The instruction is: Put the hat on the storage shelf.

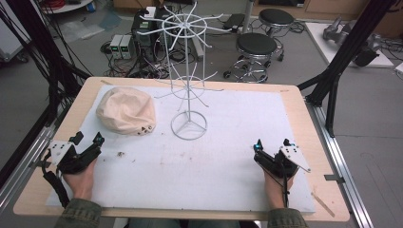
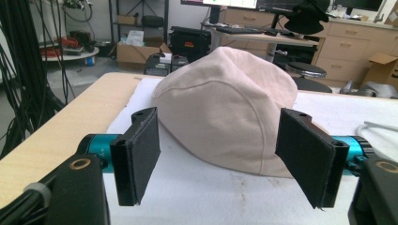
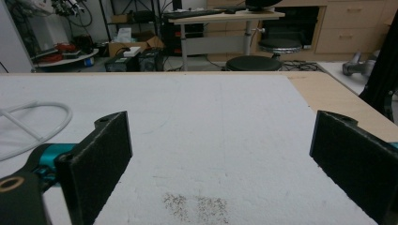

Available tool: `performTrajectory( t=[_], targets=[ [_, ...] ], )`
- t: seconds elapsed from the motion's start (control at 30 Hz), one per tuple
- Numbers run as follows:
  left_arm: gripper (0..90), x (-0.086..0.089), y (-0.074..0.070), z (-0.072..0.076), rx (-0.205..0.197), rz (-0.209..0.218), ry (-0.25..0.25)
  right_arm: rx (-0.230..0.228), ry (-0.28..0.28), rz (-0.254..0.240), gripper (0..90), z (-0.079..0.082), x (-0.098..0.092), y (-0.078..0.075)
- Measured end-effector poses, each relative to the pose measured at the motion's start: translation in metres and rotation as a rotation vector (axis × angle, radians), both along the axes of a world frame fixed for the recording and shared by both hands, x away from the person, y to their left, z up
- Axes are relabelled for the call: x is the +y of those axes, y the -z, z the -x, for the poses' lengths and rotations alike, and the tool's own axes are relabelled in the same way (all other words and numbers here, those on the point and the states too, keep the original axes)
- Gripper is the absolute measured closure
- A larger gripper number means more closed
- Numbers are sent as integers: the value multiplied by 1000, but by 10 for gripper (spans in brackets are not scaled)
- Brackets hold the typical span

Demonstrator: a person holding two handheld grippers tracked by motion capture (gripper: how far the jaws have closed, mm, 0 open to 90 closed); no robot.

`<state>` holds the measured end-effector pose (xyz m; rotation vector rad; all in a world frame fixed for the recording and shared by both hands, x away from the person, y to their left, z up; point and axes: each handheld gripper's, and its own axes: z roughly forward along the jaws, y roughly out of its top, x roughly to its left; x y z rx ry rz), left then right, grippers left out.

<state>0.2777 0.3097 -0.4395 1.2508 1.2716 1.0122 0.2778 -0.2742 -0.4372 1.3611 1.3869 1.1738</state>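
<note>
Beige cap (image 2: pixel 225 108) lies just ahead of the spread-jawed left gripper (image 2: pixel 218 159), well apart from the released right gripper (image 1: pixel 272 147).

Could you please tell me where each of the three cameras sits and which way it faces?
High view: above the person's side, looking forward and down on the table; both hands, left claw and right claw show.
Left gripper view: on the left claw, facing the cream cap; its two black pads show, open.
Right gripper view: on the right claw, facing across the white mat; its pads show, open.
Shared: the high and left gripper views both show the cap; the wire stand base shows in all three.
</note>
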Motion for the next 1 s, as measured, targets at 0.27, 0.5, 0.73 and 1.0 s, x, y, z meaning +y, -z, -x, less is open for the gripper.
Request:
performTrajectory(
  t=[0.27, 0.5, 0.73, 1.0],
  targets=[
    [307, -15, -22, 1, -26, -46, 42, 6, -4, -3, 48, -1, 1, 1],
    [316, -18, -40, -4, -37, -69, 54, 1, 4, -18, 48, -2, 0, -1],
    [303, -13, -53, -21, -2, -73, 23, -1, 0, -12, 48, -1, 2, -1],
    [282, -7, -65, -42, 38, -48, -4, -3, -18, 9, 48, -1, 7, -2]
  ],
)
